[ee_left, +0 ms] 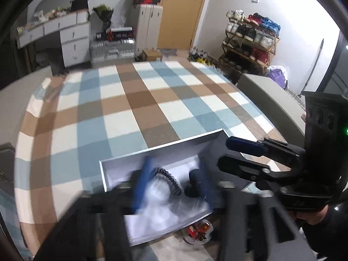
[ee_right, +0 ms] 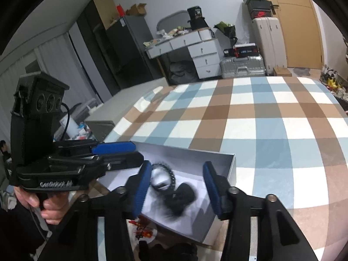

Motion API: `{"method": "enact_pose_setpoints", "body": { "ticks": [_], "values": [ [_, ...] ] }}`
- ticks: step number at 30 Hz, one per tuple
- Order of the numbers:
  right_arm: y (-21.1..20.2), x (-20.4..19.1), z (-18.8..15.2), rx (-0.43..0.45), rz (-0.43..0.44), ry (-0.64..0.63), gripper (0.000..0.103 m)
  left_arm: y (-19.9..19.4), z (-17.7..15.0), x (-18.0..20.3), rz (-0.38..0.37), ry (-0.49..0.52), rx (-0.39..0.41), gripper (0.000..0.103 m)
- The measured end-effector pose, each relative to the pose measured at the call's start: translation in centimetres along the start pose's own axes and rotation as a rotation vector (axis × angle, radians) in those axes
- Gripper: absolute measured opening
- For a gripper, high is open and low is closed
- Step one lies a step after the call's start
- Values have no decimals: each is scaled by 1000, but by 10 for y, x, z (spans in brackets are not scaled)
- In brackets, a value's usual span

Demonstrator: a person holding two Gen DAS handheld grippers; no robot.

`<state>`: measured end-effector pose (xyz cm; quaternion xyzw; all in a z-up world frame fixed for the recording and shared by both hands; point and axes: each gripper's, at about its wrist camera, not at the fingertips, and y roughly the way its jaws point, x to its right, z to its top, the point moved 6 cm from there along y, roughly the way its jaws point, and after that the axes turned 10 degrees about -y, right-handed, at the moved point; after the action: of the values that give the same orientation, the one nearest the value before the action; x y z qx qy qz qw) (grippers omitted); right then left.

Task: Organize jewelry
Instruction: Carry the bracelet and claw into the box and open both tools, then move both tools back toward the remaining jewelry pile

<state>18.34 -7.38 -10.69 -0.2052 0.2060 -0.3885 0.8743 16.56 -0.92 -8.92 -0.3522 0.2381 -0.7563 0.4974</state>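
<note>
A white open box (ee_right: 232, 169) lies on the checked tablecloth near the front edge; it also shows in the left wrist view (ee_left: 152, 152). Inside it lie a black beaded bracelet (ee_right: 165, 174) and a dark rounded object (ee_right: 183, 195). The bracelet (ee_left: 171, 179) shows in the left view too, blurred. My right gripper (ee_right: 177, 189) is open, its blue pads either side of the bracelet and dark object, above the box. My left gripper (ee_left: 174, 191) is open over the same box, heavily blurred. Each gripper shows from the side in the other's view (ee_right: 121, 154) (ee_left: 237, 154).
A small dish with red items (ee_left: 199, 231) sits by the box's near edge on the checked cloth (ee_left: 130, 100). Beyond the table are a white desk (ee_right: 195, 43), suitcases (ee_right: 243, 65), a shoe rack (ee_left: 250, 45) and a door.
</note>
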Motion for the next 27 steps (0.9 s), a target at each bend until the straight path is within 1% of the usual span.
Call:
{"method": "enact_pose_setpoints", "body": {
  "ticks": [1,2,5,6,8,9,10,11,13,16,18,21,22,23,25,27],
  "values": [
    [-3,0,1,11,1,2,61,-4,1,0,4,2,21,62],
    [-8,0,2,29,-8,4,69,-8,0,1,10,6,36,63],
    [-24,-2,6,81,-35,-5,81,-14,1,0,24,6,54,63],
    [-29,-3,7,96,-45,-10,83,-17,1,-1,29,3,66,63],
    [-43,-7,11,137,-69,-34,94,-27,1,-2,35,-2,95,63],
    [-49,-9,11,157,-83,-43,97,-32,1,-3,45,-7,115,63],
    [-55,-10,12,175,-94,-52,102,-35,2,-3,53,-9,132,66],
    [-62,-12,13,194,-104,-62,103,-42,1,-5,62,-10,156,73],
    [-70,-16,13,207,-114,-75,103,-55,0,-9,89,-16,211,81],
    [-79,-20,12,211,-130,-85,103,-70,-2,-12,121,-24,275,82],
    [-86,-24,11,233,-146,-96,103,-78,-5,-13,149,-33,313,82],
    [-99,-30,9,275,-173,-117,103,-87,-11,-14,201,-53,374,92],
    [-102,-32,8,285,-180,-126,103,-89,-13,-15,214,-63,390,99],
    [-105,-35,8,297,-186,-139,103,-92,-16,-15,225,-80,411,102],
    [-111,-42,5,311,-198,-173,103,-92,-22,-15,228,-94,423,102],
    [-112,-46,0,287,-184,-179,103,-89,-28,-12,232,-99,422,102]
  ]
}}
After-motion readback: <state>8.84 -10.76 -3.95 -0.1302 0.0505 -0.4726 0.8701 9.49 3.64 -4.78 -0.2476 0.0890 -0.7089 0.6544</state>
